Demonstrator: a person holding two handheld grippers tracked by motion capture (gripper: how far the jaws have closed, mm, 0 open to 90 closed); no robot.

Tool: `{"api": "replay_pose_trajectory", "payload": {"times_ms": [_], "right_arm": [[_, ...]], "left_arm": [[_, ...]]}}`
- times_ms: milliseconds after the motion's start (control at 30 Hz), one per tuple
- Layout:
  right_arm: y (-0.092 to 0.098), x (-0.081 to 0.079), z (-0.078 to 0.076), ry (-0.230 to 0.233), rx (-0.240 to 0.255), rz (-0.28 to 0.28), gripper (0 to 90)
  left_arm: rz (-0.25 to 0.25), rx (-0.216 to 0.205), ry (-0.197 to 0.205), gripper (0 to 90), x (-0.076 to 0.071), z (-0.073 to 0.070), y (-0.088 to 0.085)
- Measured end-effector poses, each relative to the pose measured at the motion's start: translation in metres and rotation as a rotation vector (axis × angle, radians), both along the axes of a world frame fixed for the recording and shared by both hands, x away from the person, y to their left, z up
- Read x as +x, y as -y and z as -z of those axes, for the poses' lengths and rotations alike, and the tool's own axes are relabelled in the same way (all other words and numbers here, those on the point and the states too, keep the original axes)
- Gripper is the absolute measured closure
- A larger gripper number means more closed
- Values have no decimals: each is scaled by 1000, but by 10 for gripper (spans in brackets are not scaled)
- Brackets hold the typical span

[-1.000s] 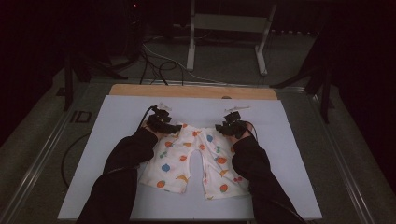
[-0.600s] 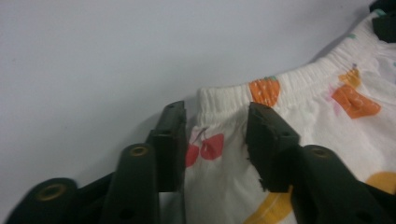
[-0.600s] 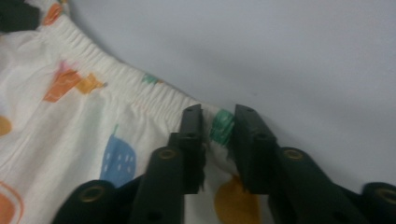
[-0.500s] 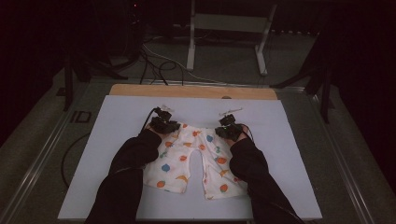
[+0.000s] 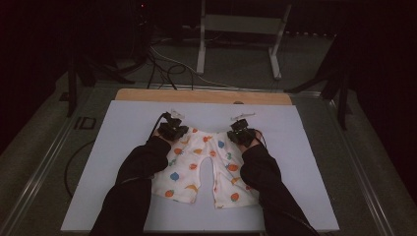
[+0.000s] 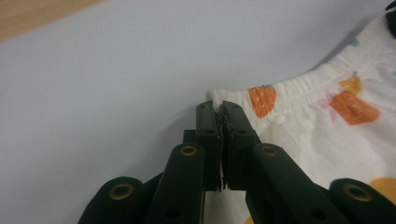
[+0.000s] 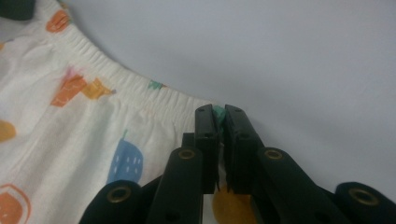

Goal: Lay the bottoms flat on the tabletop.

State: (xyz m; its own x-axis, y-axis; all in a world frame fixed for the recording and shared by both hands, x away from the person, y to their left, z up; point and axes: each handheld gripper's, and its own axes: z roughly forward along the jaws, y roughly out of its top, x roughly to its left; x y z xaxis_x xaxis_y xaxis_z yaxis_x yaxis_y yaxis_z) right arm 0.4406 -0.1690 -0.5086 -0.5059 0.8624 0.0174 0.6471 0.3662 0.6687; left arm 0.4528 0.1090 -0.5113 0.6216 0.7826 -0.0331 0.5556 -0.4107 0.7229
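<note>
Both forearms reach forward, left claw [image 5: 173, 131] and right claw [image 5: 241, 133] each having just clamped closed.

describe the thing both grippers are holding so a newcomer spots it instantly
On the pale sheet that covers the table lies one small garment: cream shorts, flat, legs toward the person. The left gripper and right gripper pinch its elastic waistband corners. Its orange, blue and green prints set it apart.

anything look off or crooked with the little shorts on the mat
Nothing stands out. The shorts lie flat on the white mat, legs toward the person, no tears or stains visible. The left tool and right tool each pinch a waistband corner.
</note>
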Motion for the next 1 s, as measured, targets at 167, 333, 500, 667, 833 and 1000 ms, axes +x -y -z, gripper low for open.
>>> {"api": "replay_pose_trajectory", "payload": {"times_ms": [167, 333, 500, 667, 833, 1000], "right_arm": [[-3, 6, -3, 16, -2, 4, 852], [-9, 20, -12, 51, -11, 15, 852], [-13, 34, -20, 74, -23, 22, 851], [-11, 44, -25, 75, 15, 39, 847], [-15, 50, -27, 72, -1, 34, 847], [-14, 52, -27, 87, -14, 30, 832]], "left_arm": [[-15, -13, 21, 879, 0, -4, -4], [-41, -16, 41, 878, 3, -8, -6], [-58, -25, 56, 877, 6, -15, -7], [-87, -40, 77, 876, 12, -22, -7], [-98, -29, 82, 874, 15, -23, -4], [-108, -40, 80, 870, 17, -23, -6]]}}
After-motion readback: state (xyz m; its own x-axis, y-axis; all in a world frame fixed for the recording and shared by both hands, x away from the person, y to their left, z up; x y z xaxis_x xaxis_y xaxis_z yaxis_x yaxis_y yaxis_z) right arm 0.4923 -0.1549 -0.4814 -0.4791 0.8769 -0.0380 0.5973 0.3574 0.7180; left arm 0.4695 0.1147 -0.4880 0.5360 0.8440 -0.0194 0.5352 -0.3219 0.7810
